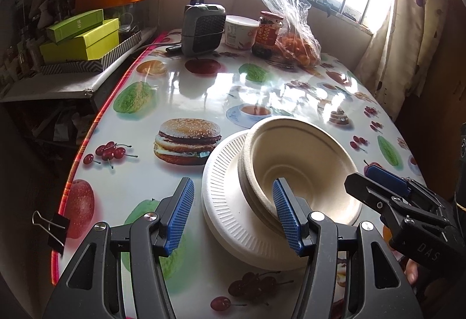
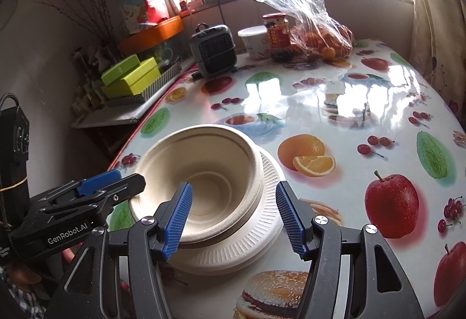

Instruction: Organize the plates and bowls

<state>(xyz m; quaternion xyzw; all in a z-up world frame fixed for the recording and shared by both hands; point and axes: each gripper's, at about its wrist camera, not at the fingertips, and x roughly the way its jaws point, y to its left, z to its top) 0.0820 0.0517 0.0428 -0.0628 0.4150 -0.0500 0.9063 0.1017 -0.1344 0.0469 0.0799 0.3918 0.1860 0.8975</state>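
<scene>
A stack of beige paper bowls (image 1: 297, 161) sits on stacked white ribbed paper plates (image 1: 224, 196) on the fruit-print table. My left gripper (image 1: 233, 217) is open, its right finger inside the top bowl, its left finger outside over the plates, straddling the near rim. My right gripper (image 2: 233, 220) is open too, left finger inside the bowls (image 2: 204, 173), right finger outside over the plates (image 2: 262, 231). Each gripper shows in the other's view: the right (image 1: 378, 191) at the bowl's right, the left (image 2: 96, 188) at its left.
At the table's far end stand a small grey heater (image 1: 204, 28), a white tub (image 1: 240, 32), a red-label jar (image 1: 268, 33) and a plastic bag of oranges (image 1: 297, 48). Green boxes (image 1: 81, 39) sit on a side shelf. A binder clip (image 1: 55, 228) grips the table edge.
</scene>
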